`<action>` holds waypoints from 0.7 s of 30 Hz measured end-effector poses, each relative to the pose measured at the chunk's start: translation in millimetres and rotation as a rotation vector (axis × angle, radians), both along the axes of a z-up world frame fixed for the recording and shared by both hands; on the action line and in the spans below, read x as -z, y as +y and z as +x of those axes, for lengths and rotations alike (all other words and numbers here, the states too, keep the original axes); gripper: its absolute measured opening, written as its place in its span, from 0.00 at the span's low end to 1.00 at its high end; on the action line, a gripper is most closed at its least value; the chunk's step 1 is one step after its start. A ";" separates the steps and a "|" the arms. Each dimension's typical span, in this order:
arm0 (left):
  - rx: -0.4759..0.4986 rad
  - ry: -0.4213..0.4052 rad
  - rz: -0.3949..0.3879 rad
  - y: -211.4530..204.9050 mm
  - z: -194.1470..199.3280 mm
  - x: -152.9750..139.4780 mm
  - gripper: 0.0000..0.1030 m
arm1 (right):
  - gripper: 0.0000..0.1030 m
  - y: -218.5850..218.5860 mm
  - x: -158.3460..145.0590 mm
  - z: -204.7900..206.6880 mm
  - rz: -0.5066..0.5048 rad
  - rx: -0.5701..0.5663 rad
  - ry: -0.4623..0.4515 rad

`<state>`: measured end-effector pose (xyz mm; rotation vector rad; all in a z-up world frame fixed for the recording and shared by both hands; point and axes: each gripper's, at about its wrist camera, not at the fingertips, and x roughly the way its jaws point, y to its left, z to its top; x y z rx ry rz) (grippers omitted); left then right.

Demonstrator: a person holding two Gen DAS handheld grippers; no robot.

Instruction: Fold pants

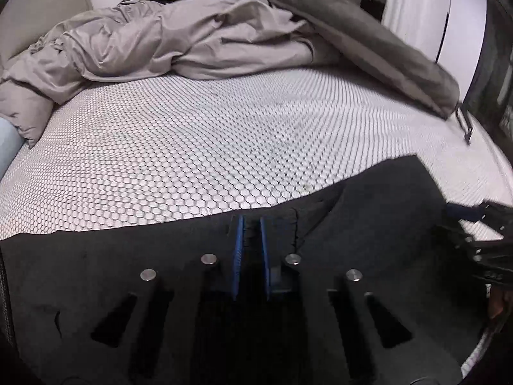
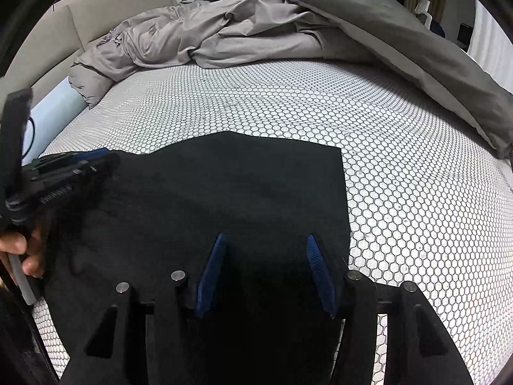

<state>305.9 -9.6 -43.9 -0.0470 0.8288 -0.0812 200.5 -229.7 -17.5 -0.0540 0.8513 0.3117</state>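
Observation:
Black pants [image 1: 368, 199] lie flat on the near part of the honeycomb-patterned mattress [image 1: 192, 147]. My left gripper [image 1: 250, 224] sits at their far edge, its blue pads [image 1: 238, 250] close together with a bunched bit of the black cloth pinched between them. The right wrist view shows the same pants [image 2: 240, 186] with a stepped far edge and a straight right side. My right gripper [image 2: 266, 240] hovers over their near right part, blue pads [image 2: 211, 276] wide apart and nothing pressed between them. Each gripper shows in the other's view: the right [image 1: 474, 215], the left [image 2: 73, 163] held by a hand [image 2: 19, 247].
A crumpled grey-beige duvet [image 2: 208, 32] is heaped along the far side of the mattress [image 2: 400, 160]. A dark olive blanket [image 2: 416, 48] drapes down the right. A beige headboard [image 2: 96, 16] stands at the back left. Bare mattress lies between pants and bedding.

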 end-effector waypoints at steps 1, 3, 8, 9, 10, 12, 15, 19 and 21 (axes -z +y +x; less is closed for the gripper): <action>-0.003 -0.004 -0.006 2.3 -0.9 0.0 0.04 | 0.53 -0.9 0.3 0.2 -0.004 0.004 -0.001; -0.019 0.007 0.000 7.0 0.3 3.8 0.02 | 0.53 -2.6 0.6 1.3 -0.006 0.007 -0.001; -0.042 0.022 -0.124 27.4 -0.6 5.5 0.00 | 0.53 0.4 0.9 5.7 -0.009 0.014 0.001; -0.040 0.006 -0.150 31.1 -2.3 1.6 0.00 | 0.53 1.0 1.0 6.1 -0.008 0.013 0.001; -0.034 -0.007 -0.180 34.0 -4.1 -1.9 0.01 | 0.53 1.8 1.2 7.1 -0.008 0.013 0.002; -0.007 0.010 -0.211 34.7 -4.1 -4.3 0.16 | 0.54 2.0 1.6 7.7 -0.010 0.013 0.003; 0.015 -0.001 -0.204 26.3 -5.9 -6.9 0.43 | 0.54 1.2 1.7 6.8 -0.012 0.013 0.002; 0.063 0.043 -0.165 8.7 0.0 -0.6 0.43 | 0.54 -0.3 2.5 7.2 -0.011 0.009 0.003; 0.035 0.099 -0.133 4.9 6.0 13.3 0.43 | 0.54 -0.4 2.6 7.8 -0.011 0.008 0.002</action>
